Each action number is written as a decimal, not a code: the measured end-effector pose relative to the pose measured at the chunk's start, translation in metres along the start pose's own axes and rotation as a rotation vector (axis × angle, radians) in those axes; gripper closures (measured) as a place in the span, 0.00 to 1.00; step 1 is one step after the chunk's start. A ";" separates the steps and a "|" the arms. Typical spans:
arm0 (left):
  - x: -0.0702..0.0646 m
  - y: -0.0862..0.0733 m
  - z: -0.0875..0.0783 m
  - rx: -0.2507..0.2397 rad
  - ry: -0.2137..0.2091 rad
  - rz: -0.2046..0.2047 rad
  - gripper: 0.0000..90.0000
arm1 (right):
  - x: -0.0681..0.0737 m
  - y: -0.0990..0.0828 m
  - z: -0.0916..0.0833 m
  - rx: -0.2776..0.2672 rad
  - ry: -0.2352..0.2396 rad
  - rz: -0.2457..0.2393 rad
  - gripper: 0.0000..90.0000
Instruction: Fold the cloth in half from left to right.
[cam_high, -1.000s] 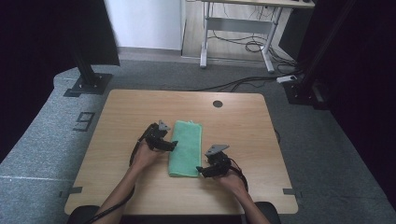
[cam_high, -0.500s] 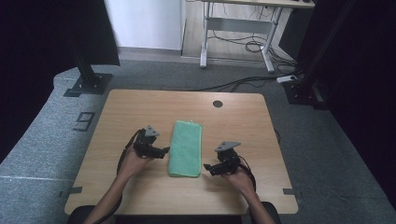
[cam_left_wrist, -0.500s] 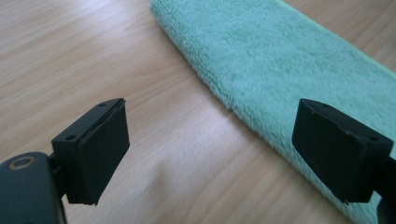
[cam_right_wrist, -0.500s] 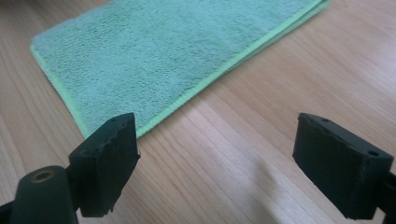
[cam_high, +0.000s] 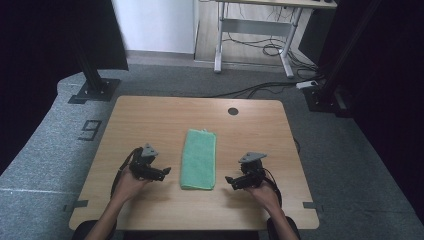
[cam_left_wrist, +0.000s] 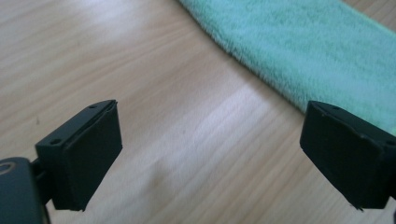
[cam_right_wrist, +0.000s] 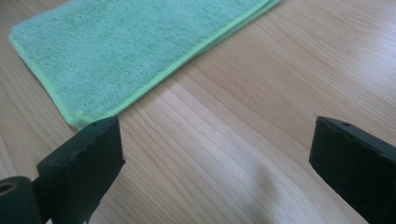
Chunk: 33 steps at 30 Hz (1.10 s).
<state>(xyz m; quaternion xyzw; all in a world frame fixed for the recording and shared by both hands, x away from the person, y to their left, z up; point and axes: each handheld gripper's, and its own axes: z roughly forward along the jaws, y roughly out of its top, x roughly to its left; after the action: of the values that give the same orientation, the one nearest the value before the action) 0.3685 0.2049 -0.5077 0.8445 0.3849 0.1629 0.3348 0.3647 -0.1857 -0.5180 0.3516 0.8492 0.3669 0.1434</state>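
Folded towel (cam_high: 198, 159) flat on the table (cam_high: 150, 115), flanked by two empty grippers.

The towel is laid lengthwise at mid-table. The left gripper (cam_high: 161, 172) is held just beside its left edge, the right gripper (cam_high: 231, 181) near its right edge; neither touches it. Both sets of jaws have just been opening and are seen spread wide, with only bare wood between them.

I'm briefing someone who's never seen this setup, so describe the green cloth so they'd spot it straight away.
Start at the wooden table. In its middle, between the left gripper and the right gripper, lies the green towel, touched by neither. It is folded into a long narrow strip, the one soft, coloured thing on the bare wood.
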 end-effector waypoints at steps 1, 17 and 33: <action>0.000 -0.002 -0.001 0.001 0.002 -0.002 0.05 | -0.002 -0.002 -0.001 -0.001 -0.007 0.005 0.01; 0.004 -0.044 0.001 0.039 0.019 -0.028 0.00 | -0.023 -0.032 -0.010 0.032 -0.072 0.057 0.00; 0.008 -0.053 0.007 0.044 0.008 -0.042 0.00 | -0.031 -0.050 0.001 0.031 -0.088 0.078 0.00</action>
<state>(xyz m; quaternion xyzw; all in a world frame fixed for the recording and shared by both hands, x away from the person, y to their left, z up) 0.3490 0.2336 -0.5487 0.8427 0.4074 0.1505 0.3181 0.3627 -0.2313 -0.5552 0.4025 0.8333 0.3434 0.1605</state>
